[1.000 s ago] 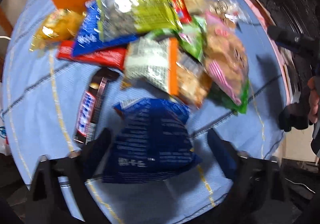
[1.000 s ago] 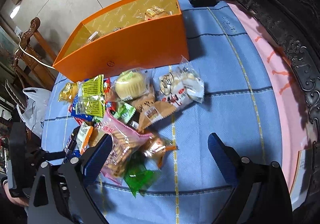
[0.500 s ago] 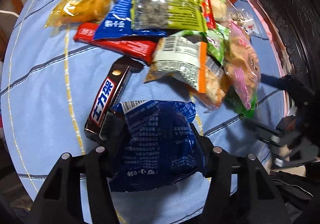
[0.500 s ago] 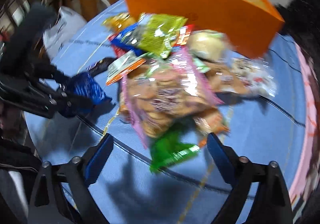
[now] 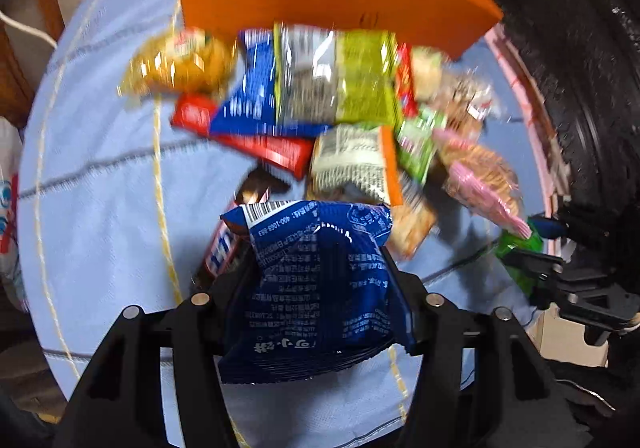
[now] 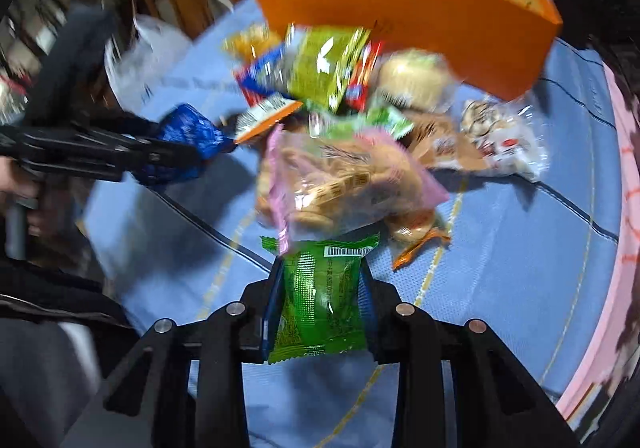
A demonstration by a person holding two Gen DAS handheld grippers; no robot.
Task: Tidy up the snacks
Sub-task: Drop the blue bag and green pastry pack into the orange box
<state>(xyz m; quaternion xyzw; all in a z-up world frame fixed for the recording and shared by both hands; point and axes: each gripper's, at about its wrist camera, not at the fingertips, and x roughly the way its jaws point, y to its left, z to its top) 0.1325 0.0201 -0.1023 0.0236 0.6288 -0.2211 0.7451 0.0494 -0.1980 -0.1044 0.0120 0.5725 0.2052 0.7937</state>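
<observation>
**While both hands grip a packet, the box waits**

With each gripper already clamped on a snack, this looks like the carry step: packets picked, not yet dropped in. Left gripper [image 5: 320, 280] has its jaws closed on a dark blue packet [image 5: 320, 288], crinkly foil, puffed, printed side up, at the near edge of the pile. Right gripper [image 6: 322, 308] is closed on a green packet [image 6: 320, 308], glossy, flat, barcode at the top, its far end touching a pink biscuit bag [image 6: 340, 183].

Orange box [image 6: 400, 7] stands open-topped behind the pile, stiff card walls, pale yellow lining. Rest of the snacks lie heaped between grippers and box on a blue woven cloth [image 6: 520, 248]: a yellow-green foil bag [image 5: 340, 75], a red wrapper [image 5: 264, 147], a chocolate bar [image 5: 224, 248] just beside the blue packet.

Next move, my guess: lift both clear of the heap, over the front wall, release inside. Foil is slippery and soft, so a packet could slide or snag neighbours.
</observation>
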